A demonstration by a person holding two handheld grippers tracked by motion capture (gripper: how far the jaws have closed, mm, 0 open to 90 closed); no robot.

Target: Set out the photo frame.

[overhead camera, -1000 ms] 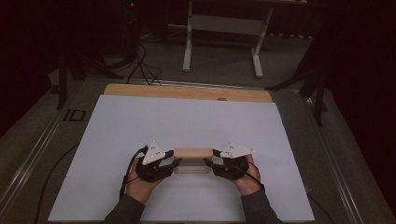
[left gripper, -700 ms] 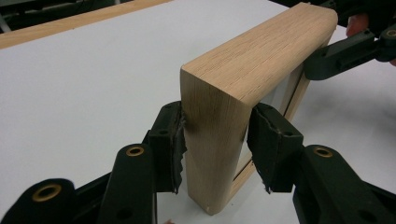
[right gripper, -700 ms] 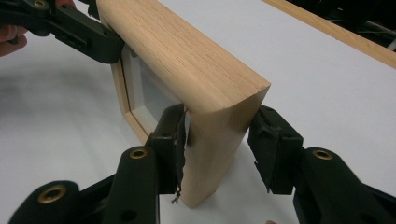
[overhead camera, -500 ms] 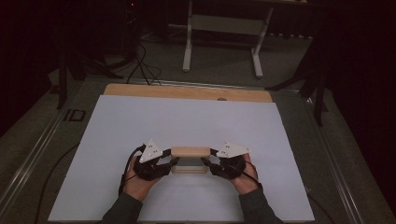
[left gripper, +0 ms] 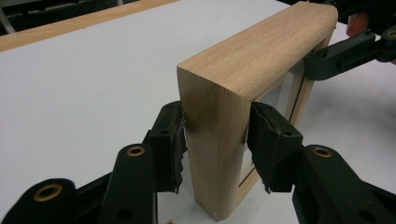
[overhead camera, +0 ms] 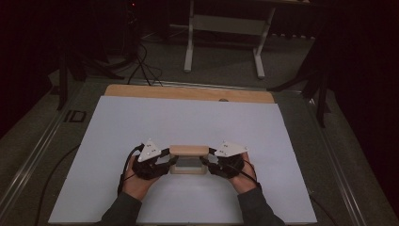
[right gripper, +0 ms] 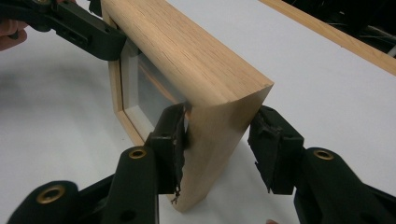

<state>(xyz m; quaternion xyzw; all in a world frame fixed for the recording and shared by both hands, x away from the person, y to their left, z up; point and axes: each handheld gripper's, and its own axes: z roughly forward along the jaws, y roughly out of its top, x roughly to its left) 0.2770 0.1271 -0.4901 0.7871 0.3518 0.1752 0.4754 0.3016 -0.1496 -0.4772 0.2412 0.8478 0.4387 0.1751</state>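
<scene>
Both forearms are being brought in from the bottom edge, angled inward toward each other. The left gripper and right gripper are being held low in the hands, jaws facing each other, each pair being pressed against something clamped in between.

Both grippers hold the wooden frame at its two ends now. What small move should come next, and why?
Probably close the right gripper a little more first. Its far jaw seems to stand slightly off the wooden frame, while the left gripper presses both faces of its end. The frame stands upright on the white table, so an uneven grip might let it twist when lifted.
</scene>
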